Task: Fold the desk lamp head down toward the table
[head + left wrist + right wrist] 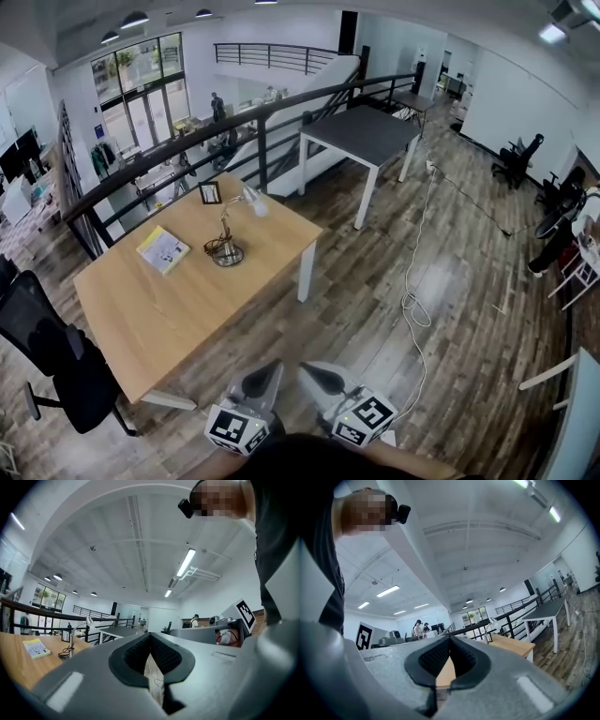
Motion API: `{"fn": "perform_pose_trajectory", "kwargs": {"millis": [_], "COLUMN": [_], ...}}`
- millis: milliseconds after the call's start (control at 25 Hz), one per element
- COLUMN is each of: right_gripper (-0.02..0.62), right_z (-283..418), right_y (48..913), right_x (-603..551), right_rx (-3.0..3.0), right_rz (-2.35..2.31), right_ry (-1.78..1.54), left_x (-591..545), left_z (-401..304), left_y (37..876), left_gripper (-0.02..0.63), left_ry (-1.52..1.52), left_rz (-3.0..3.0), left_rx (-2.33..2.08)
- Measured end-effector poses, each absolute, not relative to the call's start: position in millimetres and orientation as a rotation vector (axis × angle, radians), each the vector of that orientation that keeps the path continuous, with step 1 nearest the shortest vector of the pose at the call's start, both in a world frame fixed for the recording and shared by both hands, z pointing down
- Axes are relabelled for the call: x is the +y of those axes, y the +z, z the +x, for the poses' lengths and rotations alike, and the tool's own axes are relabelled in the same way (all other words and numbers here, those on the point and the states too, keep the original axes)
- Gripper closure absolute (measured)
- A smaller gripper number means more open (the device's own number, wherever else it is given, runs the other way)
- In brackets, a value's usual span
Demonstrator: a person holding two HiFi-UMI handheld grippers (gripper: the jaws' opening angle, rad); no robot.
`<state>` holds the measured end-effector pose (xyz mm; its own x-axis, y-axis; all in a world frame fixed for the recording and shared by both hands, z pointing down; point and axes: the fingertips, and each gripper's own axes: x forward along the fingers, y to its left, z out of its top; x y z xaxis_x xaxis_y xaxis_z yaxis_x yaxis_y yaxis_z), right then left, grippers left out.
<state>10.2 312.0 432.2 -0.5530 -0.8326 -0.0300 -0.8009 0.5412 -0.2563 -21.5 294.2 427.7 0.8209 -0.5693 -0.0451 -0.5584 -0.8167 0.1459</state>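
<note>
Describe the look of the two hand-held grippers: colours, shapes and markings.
The left gripper and right gripper are both pale grey, with tapering jaws lined by black ribbed pads. Each carries a white cube printed with black square markers. The person wears a dark top.

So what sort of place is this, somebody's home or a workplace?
Most likely an open-plan office on an upper level: a wooden desk carrying a desk lamp, a black office chair beside it, and a dark railing overlooking a lower floor.
</note>
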Motion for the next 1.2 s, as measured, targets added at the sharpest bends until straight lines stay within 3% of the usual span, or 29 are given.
{"fn": "perform_pose_trajectory", "kwargs": {"millis": [1200], "right_gripper": [0.592], "right_z": [-42], "right_y": [428], "right_x": [16], "right_rx": [2.583], "right_rz": [-1.51], "right_ry": [-0.402], "left_x": [5], "left_z": [-84], "left_y": [418], "left_gripper": [0.604], "left_ry": [-0.179], "left_rz": [2.905], "left_rx": [-0.733]}}
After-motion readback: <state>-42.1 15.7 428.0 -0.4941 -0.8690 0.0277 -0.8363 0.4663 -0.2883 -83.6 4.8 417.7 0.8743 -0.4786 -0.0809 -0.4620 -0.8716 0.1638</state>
